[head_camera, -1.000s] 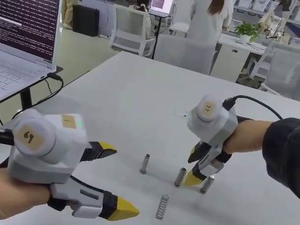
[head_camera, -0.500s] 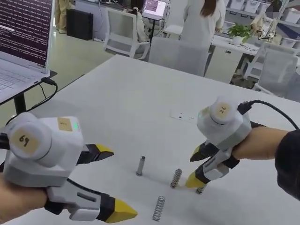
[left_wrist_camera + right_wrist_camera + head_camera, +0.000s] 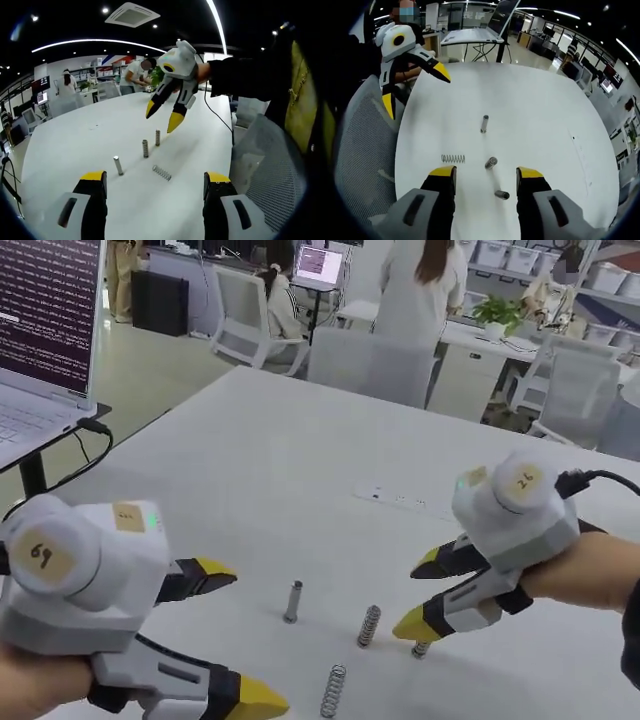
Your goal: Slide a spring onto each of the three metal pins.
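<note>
Currently the right gripper (image 3: 415, 595) is hovering at the right of the head view, its jaws spread wide with nothing between them and its yellow tips pointing down and left. In the left gripper view it is hanging clear above the bench (image 3: 280, 470), apart from everything on it. The left gripper (image 3: 240, 635) is sitting at the lower left of the head view, likewise gaping and empty, its tips aiming right toward the middle of the frame.

Just below the right gripper's lower tip, a spring-covered pin (image 3: 420, 648) is standing upright, partly hidden behind that tip. Just left of it, a second spring-covered pin (image 3: 369, 625) is also standing upright. Further left, the bare pin (image 3: 292, 601) is standing alone, showing plain metal. The loose spring (image 3: 333, 690) is lying flat on the white bench near the bottom edge, below and between the bare pin and the second spring-covered pin, touching neither.

Beyond the pins, a white strip (image 3: 400, 498) is lying on the bench. A laptop (image 3: 40, 340) is glowing at the upper left, and a person (image 3: 420, 280) is standing at the top centre.
</note>
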### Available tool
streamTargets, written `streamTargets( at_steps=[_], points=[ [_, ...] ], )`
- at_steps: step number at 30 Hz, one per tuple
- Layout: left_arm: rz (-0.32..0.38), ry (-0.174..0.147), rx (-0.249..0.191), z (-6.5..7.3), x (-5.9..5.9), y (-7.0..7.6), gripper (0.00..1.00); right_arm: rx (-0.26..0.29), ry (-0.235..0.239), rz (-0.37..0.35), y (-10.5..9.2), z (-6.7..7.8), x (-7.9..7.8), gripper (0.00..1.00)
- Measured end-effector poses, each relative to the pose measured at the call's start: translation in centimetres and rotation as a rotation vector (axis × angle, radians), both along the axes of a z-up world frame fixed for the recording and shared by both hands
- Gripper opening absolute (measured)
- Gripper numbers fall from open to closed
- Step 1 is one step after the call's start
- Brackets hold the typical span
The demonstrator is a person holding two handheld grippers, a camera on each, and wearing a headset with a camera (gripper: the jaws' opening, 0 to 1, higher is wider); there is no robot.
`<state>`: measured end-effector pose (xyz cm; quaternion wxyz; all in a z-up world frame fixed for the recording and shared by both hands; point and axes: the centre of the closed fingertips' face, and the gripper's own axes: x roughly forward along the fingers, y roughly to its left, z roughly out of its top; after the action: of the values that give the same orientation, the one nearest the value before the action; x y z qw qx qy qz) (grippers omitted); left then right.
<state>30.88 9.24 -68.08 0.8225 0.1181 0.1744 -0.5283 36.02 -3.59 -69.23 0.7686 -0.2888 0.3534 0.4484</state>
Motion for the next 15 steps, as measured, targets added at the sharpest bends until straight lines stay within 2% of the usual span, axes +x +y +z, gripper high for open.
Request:
streamTargets(
  at_steps=[15],
  points=[
    [-0.003,0.008,-0.004,0.0,-0.2,-0.2,0.76,0.127,-0.071,-0.100,-1.3,1.7,-2.4,0.51]
  ],
)
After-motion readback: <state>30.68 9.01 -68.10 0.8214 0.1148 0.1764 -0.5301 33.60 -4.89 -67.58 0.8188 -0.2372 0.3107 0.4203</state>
